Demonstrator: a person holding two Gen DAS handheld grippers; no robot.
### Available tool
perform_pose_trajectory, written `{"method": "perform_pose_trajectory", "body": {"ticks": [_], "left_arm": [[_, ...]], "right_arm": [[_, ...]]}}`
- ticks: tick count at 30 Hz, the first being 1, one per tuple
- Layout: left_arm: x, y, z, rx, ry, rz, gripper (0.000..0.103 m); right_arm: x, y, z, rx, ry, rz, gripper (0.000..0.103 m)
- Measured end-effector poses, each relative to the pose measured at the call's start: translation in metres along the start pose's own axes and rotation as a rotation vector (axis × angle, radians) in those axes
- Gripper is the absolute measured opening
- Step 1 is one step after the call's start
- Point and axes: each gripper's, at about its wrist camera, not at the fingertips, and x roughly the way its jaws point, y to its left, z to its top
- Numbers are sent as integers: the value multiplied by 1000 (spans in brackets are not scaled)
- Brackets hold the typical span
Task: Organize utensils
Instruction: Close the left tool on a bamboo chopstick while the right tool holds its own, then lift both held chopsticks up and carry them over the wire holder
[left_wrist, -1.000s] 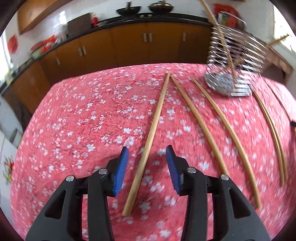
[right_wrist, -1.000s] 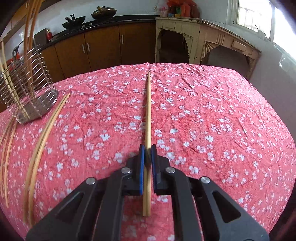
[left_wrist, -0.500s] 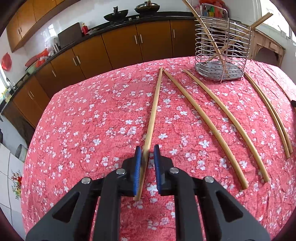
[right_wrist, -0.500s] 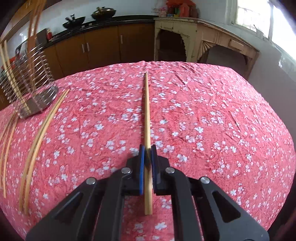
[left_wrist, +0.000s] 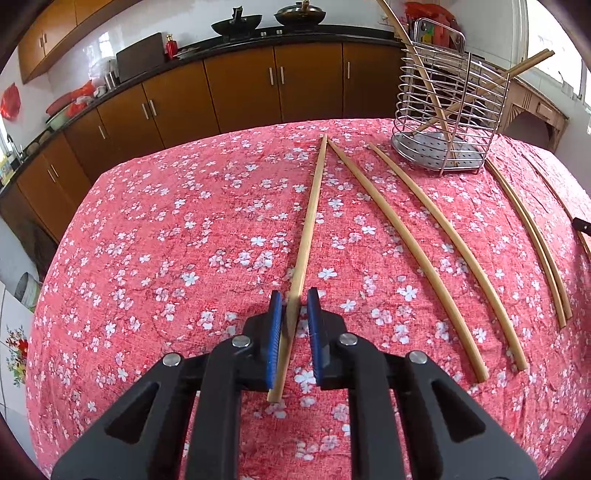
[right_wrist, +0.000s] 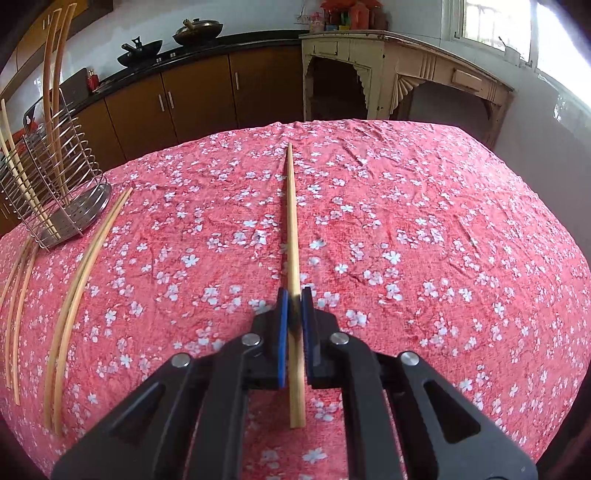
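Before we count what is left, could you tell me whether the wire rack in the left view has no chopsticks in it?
No, two chopsticks lean crossed inside the wire rack.

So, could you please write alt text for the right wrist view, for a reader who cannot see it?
The right gripper is shut on a long bamboo chopstick that points away across a red floral tablecloth. At the left, a steel wire utensil holder holds upright chopsticks, with more loose chopsticks lying beside it.
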Motion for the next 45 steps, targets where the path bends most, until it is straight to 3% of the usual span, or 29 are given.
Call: {"method": "perform_pose_trajectory", "body": {"ticks": [6, 12, 14, 15, 19, 30, 34, 40, 45], "left_arm": [[-2, 2, -1, 6, 0, -4, 15], [-10, -13, -10, 88, -4, 29, 15], [-10, -12, -10, 79, -3, 23, 14], [-10, -11, -10, 74, -2, 12, 8], [-14, -13, -11, 64, -8, 25, 8], [-72, -7, 0, 29, -193, -10, 7], [-86, -8, 8, 28, -243, -8, 7], [-76, -10, 6, 21, -210, -11, 7], [-74, -6, 3, 15, -202, -7, 7]], "right_arm": [[-5, 4, -5, -39, 0, -31, 9], [-18, 7, -22, -78, 1, -35, 9], [-19, 7, -23, -77, 0, -32, 8], [-19, 6, -23, -71, 1, -27, 8], [-26, -1, -21, -21, -15, 9, 8], [-82, -12, -6, -14, -161, 39, 8], [-72, -5, -8, -64, -123, 6, 8], [-28, -7, -16, -44, -13, 0, 8], [-25, -11, -26, -39, 17, 14, 11]]}}
